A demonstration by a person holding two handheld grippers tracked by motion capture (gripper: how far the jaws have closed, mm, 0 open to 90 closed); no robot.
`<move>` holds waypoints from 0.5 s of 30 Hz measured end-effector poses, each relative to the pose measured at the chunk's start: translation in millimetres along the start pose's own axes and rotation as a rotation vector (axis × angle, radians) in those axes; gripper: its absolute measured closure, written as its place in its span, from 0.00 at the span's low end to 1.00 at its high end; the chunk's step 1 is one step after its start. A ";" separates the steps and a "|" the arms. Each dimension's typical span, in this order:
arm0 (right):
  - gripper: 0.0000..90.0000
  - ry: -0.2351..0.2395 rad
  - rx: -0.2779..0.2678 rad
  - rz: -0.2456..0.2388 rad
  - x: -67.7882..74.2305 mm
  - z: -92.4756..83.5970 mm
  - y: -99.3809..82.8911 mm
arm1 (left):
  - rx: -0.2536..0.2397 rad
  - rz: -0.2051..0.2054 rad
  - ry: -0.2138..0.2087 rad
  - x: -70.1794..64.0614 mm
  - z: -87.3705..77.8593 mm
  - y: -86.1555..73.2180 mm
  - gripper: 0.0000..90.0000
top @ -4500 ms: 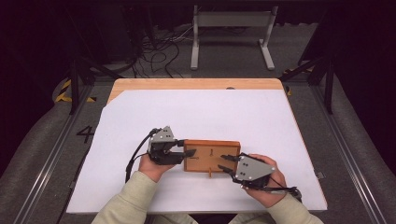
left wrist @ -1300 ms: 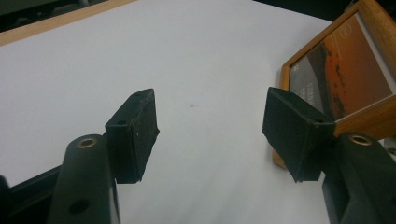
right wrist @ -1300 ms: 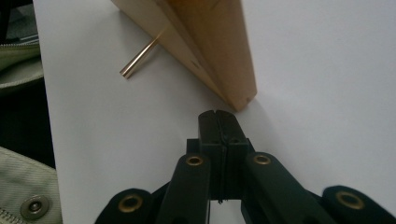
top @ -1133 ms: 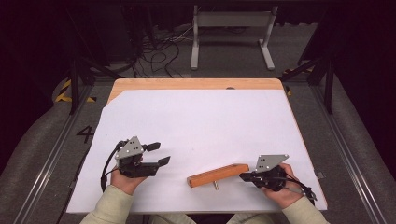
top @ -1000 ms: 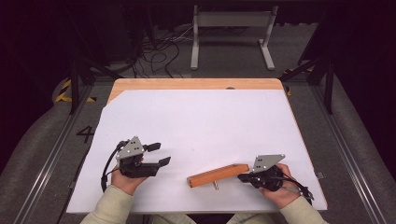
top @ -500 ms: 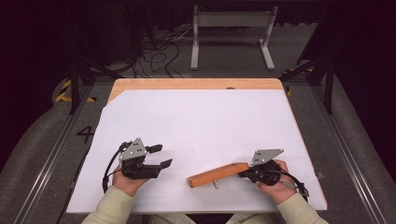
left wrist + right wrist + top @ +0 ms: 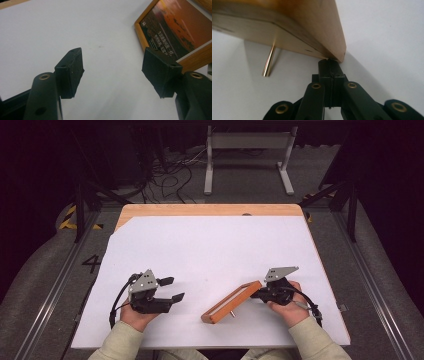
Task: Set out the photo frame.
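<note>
Claws sit well apart on the white sheet [image 7: 215, 250] that covers the bench [image 7: 200, 210]. The left claw [image 7: 169, 289] rests near the front left of the sheet, held in the person's left hand [image 7: 132, 312], with its jaws spread and nothing between them. In the left gripper view its two black pads [image 7: 71, 71] stand wide over bare white sheet, and the picture frame [image 7: 172, 32] shows beyond the pad on the right of that view, its face bearing an orange sunset print with a line of small text.

The right claw [image 7: 256, 293] is pressed together, and its tips meet the near right corner of the wooden picture frame [image 7: 232, 302]. Whether a thin part of the frame is caught between the pads cannot be told. In the right gripper view the two pads [image 7: 331, 75] lie flat against each other, right under the frame's corner [image 7: 337, 53]. The frame is tilted up on edge, running diagonally from front left to the right claw. A thin brass peg [image 7: 269, 63] slants down from its back to the sheet. The person's right hand [image 7: 287, 302] grips the tool near the sheet's front right.
</note>
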State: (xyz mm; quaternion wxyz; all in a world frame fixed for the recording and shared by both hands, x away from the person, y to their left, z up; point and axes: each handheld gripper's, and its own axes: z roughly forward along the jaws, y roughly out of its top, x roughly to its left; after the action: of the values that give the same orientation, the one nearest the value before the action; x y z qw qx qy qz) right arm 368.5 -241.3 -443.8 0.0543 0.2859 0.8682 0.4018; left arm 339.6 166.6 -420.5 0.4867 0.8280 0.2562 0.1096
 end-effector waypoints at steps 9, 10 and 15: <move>1.00 -0.010 -0.017 0.030 -7.6 11.7 15.1 | 0.029 0.021 -0.006 -5.1 6.5 -0.5 0.38; 1.00 -0.013 -0.018 0.028 -7.7 13.1 17.0 | 0.033 0.025 -0.005 -5.7 7.1 -1.0 0.38; 1.00 -0.029 -0.043 0.028 -10.7 21.4 23.6 | 0.038 0.025 -0.001 -8.0 6.7 -3.2 0.39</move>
State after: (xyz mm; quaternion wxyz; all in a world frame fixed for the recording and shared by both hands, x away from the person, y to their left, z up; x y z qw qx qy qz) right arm 395.0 -220.8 -442.4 0.0671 0.3027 0.8545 0.4168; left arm 334.7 158.6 -426.1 0.4697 0.8402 0.2477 0.1102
